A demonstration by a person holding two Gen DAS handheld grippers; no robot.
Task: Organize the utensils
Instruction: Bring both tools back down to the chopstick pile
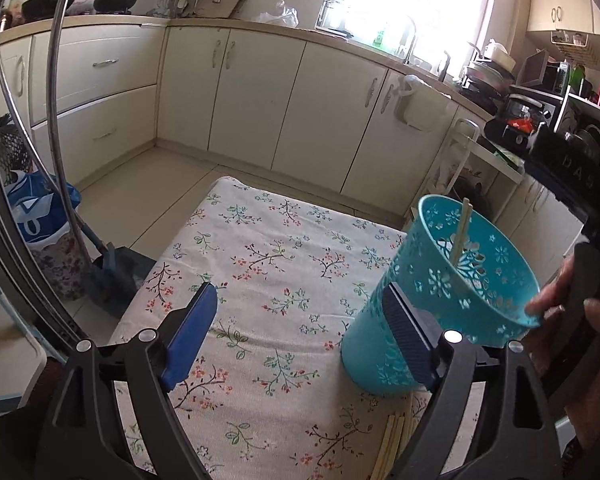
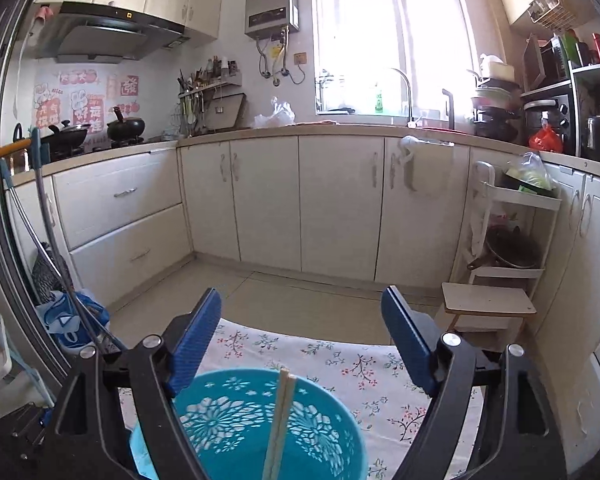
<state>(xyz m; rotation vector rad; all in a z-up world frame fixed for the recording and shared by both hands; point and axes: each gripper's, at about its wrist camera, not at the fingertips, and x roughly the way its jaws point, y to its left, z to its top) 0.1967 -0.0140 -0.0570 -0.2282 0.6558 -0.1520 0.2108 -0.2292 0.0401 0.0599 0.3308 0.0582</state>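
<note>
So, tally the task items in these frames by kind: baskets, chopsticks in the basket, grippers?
Turquoise basket: 1
Chopsticks in the basket: 2
More chopsticks on the tablecloth: partly hidden, uncounted
Grippers: 2, left gripper, right gripper
Total: 5

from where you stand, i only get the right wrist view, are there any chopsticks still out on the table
Observer: Yes. The left wrist view shows loose chopsticks lying on the floral tablecloth, just in front of the blue basket.
Operator: is the left gripper holding any of them
Observer: No. The left gripper is open with nothing between its fingers; its right finger sits in front of the basket's side.
Operator: anything touching the basket that i cant see
Observer: A hand at the right edge has a fingertip at the basket's rim. The chopsticks already in the basket lean up against its far wall.
</note>
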